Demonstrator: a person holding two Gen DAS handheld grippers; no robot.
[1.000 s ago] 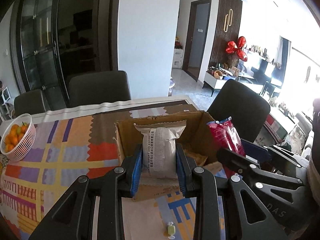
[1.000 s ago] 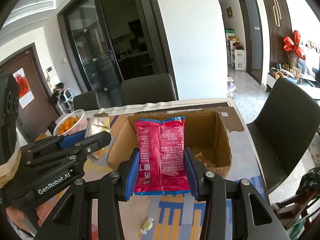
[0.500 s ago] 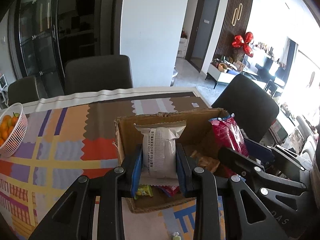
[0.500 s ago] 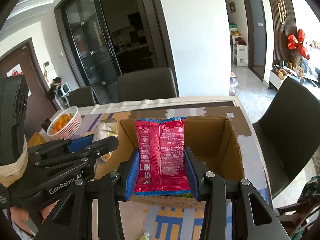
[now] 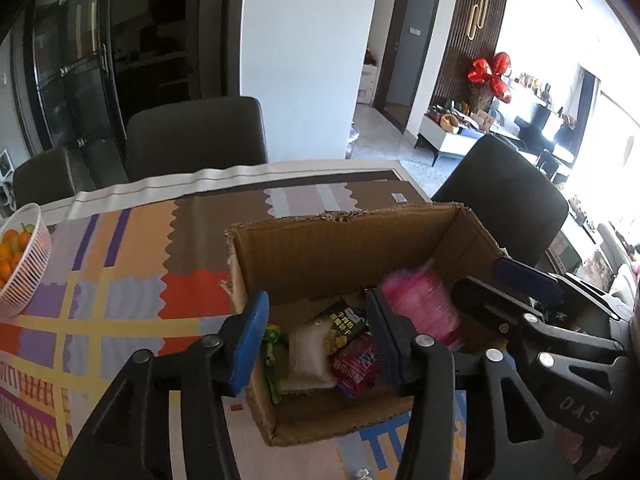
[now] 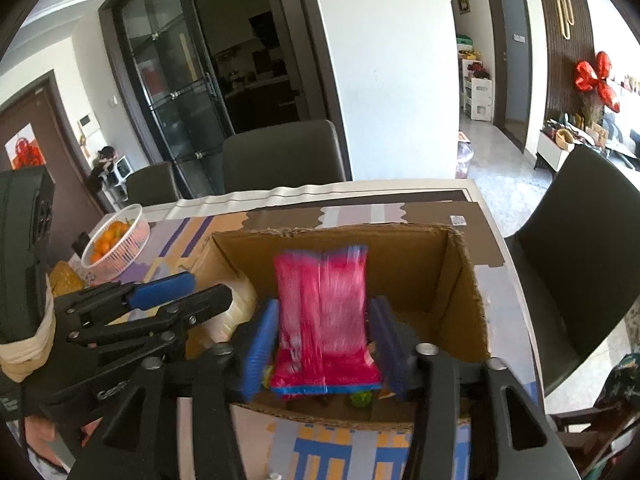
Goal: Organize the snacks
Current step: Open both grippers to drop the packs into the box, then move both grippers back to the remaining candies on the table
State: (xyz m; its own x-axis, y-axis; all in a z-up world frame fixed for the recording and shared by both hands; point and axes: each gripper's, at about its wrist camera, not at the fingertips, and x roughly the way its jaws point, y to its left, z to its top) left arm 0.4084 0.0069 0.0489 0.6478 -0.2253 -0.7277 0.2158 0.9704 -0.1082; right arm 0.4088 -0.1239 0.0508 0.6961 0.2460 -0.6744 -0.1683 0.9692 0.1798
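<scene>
Both claws are spreading over the cardboard box [image 5: 344, 248]: left claw [image 5: 316, 340] empty, right claw [image 6: 320, 344] loosely flanking the blurred pink packet [image 6: 324, 312]; fruit basket [image 5: 24, 264] far left on the tabletop [image 5: 120, 280].

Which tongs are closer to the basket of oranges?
Left. The left tongs reach over the cardboard box on the side nearest the basket of oranges. The right tongs sit farther away, opening around the pink snack bag.

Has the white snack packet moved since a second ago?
Yes. The white snack packet has dropped out of the opening left claw and lies on the cardboard box floor.
</scene>
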